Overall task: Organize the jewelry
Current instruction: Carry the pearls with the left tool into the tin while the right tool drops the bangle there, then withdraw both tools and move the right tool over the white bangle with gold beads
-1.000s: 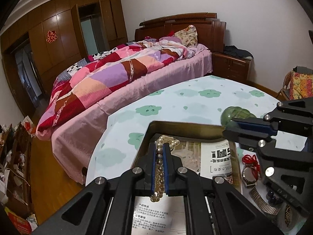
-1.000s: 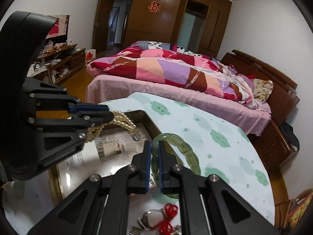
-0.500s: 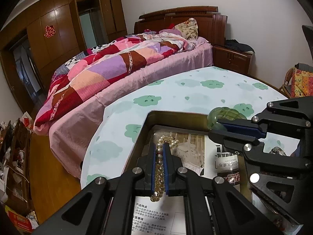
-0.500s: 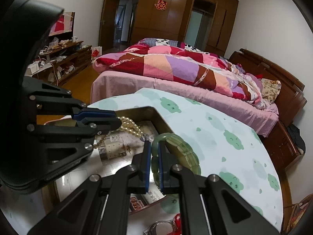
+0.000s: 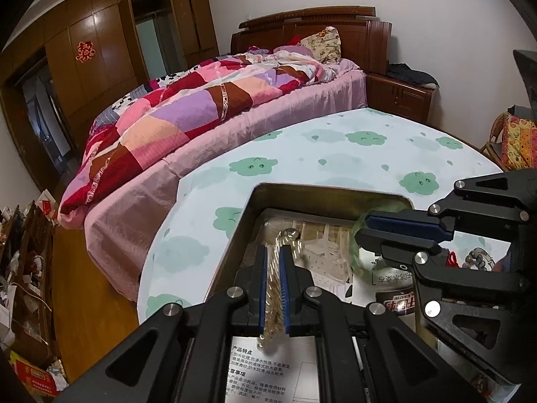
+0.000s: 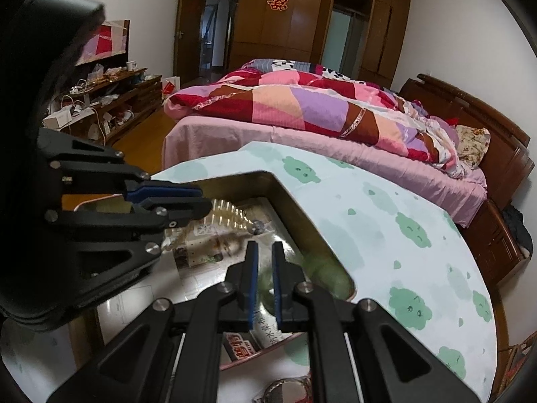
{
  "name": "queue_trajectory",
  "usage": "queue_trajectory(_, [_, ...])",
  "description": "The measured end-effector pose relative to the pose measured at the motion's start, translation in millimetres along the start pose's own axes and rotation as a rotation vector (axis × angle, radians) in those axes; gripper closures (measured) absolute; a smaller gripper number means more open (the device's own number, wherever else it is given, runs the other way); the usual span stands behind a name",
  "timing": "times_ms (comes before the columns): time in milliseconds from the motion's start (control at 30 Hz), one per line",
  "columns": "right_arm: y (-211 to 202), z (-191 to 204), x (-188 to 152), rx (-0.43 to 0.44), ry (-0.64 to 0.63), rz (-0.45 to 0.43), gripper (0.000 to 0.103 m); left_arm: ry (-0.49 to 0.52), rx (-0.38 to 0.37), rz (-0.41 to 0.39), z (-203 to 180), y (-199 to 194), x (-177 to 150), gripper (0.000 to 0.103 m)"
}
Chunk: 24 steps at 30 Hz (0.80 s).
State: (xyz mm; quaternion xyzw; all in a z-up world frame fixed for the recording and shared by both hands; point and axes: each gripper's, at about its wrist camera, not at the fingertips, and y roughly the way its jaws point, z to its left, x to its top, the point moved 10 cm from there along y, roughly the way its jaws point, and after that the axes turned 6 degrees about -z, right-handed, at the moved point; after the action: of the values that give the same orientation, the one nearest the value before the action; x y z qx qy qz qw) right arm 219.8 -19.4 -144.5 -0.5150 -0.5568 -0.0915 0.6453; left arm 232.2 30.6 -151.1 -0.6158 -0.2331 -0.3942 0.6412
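Observation:
My left gripper point(image 5: 272, 252) is shut on a pearl necklace point(image 5: 285, 236) and holds it low over a shallow metal tin point(image 5: 322, 191) lined with printed paper. The necklace is motion-blurred; in the right wrist view it point(image 6: 231, 216) hangs from the left gripper point(image 6: 198, 201). My right gripper point(image 6: 263, 248) is shut on a green jade bangle point(image 6: 322, 272), blurred, over the tin's point(image 6: 298, 208) right corner. In the left wrist view the right gripper point(image 5: 360, 226) holds the bangle point(image 5: 354, 255) at the tin's right side.
The tin sits on a round table point(image 5: 335, 154) with a green cloud-print cloth. A wristwatch point(image 6: 288, 389) and a red-threaded trinket point(image 5: 451, 258) lie on the table by the tin. A bed point(image 5: 201, 110) with a patchwork quilt stands behind, and a cluttered cabinet point(image 6: 107, 100) at the left.
Both grippers have moved forward and down into the tin, carrying the necklace and the bangle. Both pieces now blur with motion close to the tin's lining.

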Motion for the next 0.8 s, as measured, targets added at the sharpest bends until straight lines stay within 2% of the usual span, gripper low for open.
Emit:
queue_trajectory(67, [-0.5,-0.9,-0.9,0.001,0.008,0.000,0.092,0.002,0.000,-0.005,-0.3,-3.0,0.8,0.096])
queue_trajectory(167, [-4.2,-4.0,-2.7,-0.007,0.020,-0.002,0.073,0.005,0.014,-0.007,0.7,-6.8,0.9,0.088])
queue_trajectory(200, [-6.3,-5.0,-3.0,-0.008,0.026,-0.006,0.067,0.009,0.022,-0.009,1.1,-8.5,0.6,0.075])
queue_trajectory(233, [-7.7,-5.5,-3.5,-0.009,0.029,-0.008,0.067,0.010,0.028,-0.014,1.6,-10.0,0.9,0.066])
queue_trajectory(267, [-9.9,-6.7,-4.4,-0.017,0.031,-0.006,0.067,0.009,0.036,-0.030,2.1,-13.3,2.1,0.051])
queue_trajectory(300, [-11.1,-7.9,-5.4,-0.025,0.030,-0.003,0.067,0.010,0.041,-0.043,2.4,-15.9,3.2,0.043])
queue_trajectory(600, [-28.7,-22.6,-15.8,-0.056,0.066,0.015,0.067,-0.003,0.056,-0.054,2.1,-27.8,1.9,0.043])
queue_trajectory(800, [-45.6,-34.2,-26.4,-0.077,0.114,0.023,0.067,-0.004,0.039,-0.056,-10.3,-38.9,-4.5,0.043])
